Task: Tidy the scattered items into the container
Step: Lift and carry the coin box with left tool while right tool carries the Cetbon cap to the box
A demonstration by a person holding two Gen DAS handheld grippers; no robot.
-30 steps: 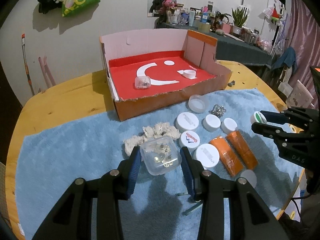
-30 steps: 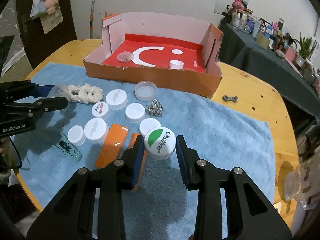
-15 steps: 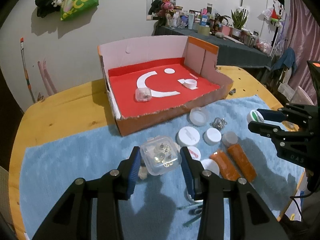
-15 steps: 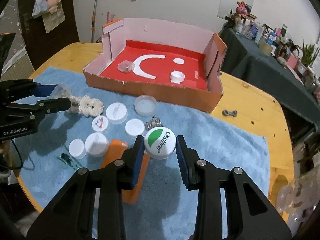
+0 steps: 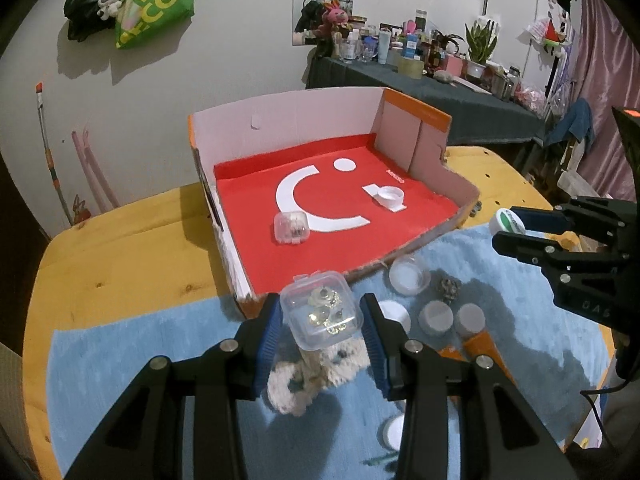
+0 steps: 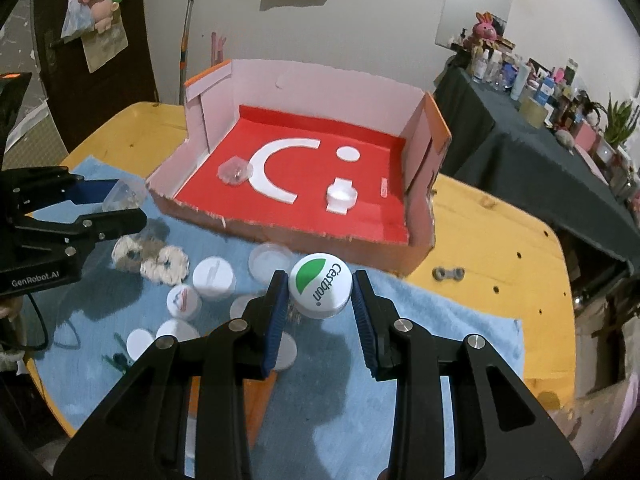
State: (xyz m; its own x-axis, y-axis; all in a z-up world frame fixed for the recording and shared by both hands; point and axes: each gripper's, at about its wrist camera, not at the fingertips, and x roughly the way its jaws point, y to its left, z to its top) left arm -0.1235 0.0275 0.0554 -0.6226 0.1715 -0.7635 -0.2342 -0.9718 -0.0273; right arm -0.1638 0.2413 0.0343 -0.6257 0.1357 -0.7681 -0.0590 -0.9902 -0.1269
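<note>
Left wrist view: the clear plastic case [image 5: 320, 312] of small trinkets is pinched between the left gripper [image 5: 320, 320] fingers, held above the blue towel [image 5: 140, 352] just short of the cardboard box [image 5: 416, 240] front wall. In the right wrist view, the right gripper [image 6: 320, 292] fingers clamp the white Cestbon cap [image 6: 320, 290], also just outside that front wall. Both grips catch smooth, rounded plastic, so either piece could, I judge, slip and fall among the loose caps [image 6: 212, 278] and scrunchie [image 6: 160, 264] in front of the box. A low carry could clip the torn front wall; releasing early would miss the red floor [image 5: 320, 208].
</note>
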